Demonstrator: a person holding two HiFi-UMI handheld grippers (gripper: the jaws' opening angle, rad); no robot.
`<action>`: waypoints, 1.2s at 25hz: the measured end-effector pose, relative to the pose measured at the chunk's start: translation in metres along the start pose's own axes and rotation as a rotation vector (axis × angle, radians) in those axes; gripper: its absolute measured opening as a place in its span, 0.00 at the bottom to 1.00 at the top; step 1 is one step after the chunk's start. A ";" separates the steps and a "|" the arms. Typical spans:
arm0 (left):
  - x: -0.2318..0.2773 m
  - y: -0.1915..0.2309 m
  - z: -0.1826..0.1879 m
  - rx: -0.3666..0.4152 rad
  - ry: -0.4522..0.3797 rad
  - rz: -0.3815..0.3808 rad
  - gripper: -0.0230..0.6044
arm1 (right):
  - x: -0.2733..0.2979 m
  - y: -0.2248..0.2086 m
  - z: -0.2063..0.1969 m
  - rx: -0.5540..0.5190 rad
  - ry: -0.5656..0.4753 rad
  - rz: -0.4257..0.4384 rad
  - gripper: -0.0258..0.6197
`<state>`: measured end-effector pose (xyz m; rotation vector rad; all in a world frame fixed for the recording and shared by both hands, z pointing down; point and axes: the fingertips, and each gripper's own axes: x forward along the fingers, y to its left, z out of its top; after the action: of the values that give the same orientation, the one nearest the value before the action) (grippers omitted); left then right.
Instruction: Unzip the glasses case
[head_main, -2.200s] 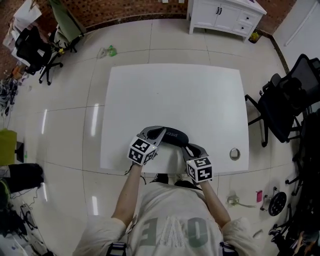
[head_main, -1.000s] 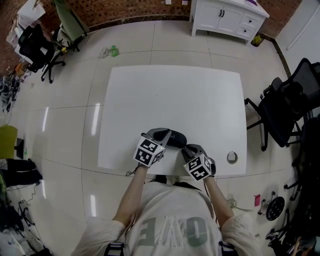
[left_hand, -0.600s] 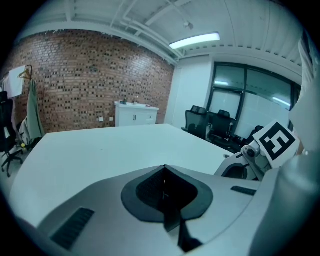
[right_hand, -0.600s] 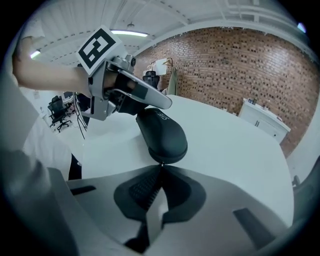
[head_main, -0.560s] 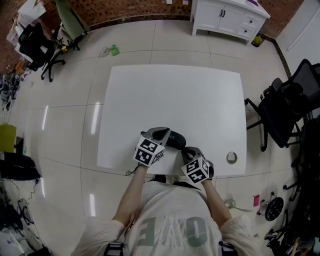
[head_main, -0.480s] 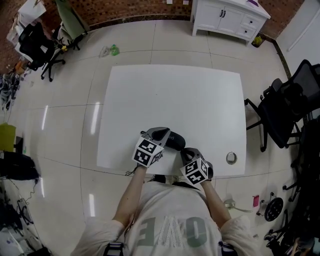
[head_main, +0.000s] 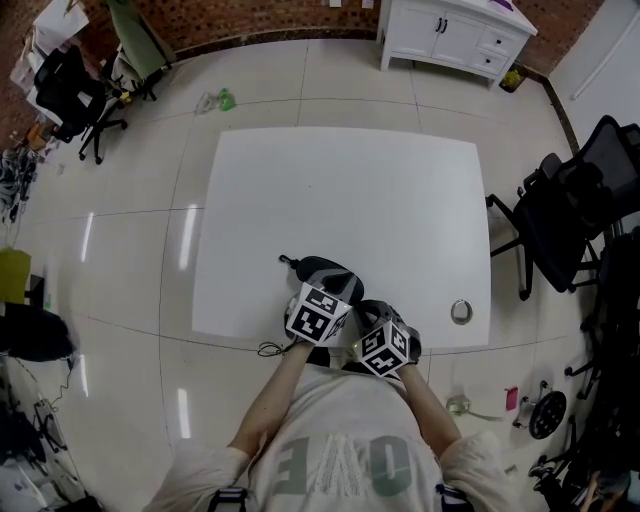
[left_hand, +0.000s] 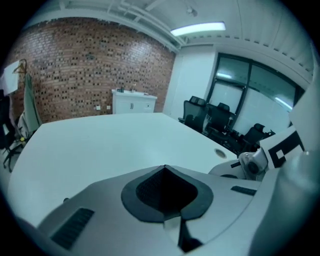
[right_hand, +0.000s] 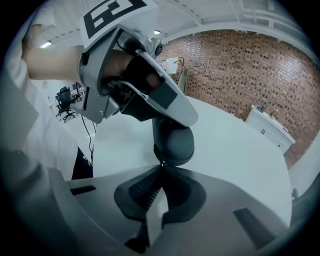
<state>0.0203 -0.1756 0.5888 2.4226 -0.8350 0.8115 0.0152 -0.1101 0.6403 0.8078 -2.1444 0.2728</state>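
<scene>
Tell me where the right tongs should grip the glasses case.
Pinch the zip seam on the glasses case, at its rounded near end, coming level from the person's side, where the right tongs sit shut. The smooth domed shell looks too broad to grip, and the left tongs cover its top.

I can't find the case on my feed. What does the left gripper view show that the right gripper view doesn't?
Left gripper view only: the left gripper shut on nothing, and the windows. Right gripper view only: the glasses case, with the right gripper shut at its near end and the left gripper above it. Both: the white table and brick wall.
</scene>
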 end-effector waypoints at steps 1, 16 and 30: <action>0.001 0.001 -0.003 -0.025 0.010 0.003 0.02 | 0.000 0.001 -0.001 -0.005 0.003 -0.001 0.04; -0.004 0.000 -0.004 -0.148 -0.026 -0.044 0.02 | 0.007 -0.047 -0.005 -0.142 0.059 -0.006 0.04; -0.070 0.062 -0.078 -0.452 -0.083 0.234 0.02 | 0.002 -0.046 -0.012 -0.101 0.054 -0.051 0.04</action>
<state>-0.0959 -0.1472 0.6132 1.9936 -1.2058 0.5319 0.0502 -0.1410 0.6460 0.7874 -2.0664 0.1570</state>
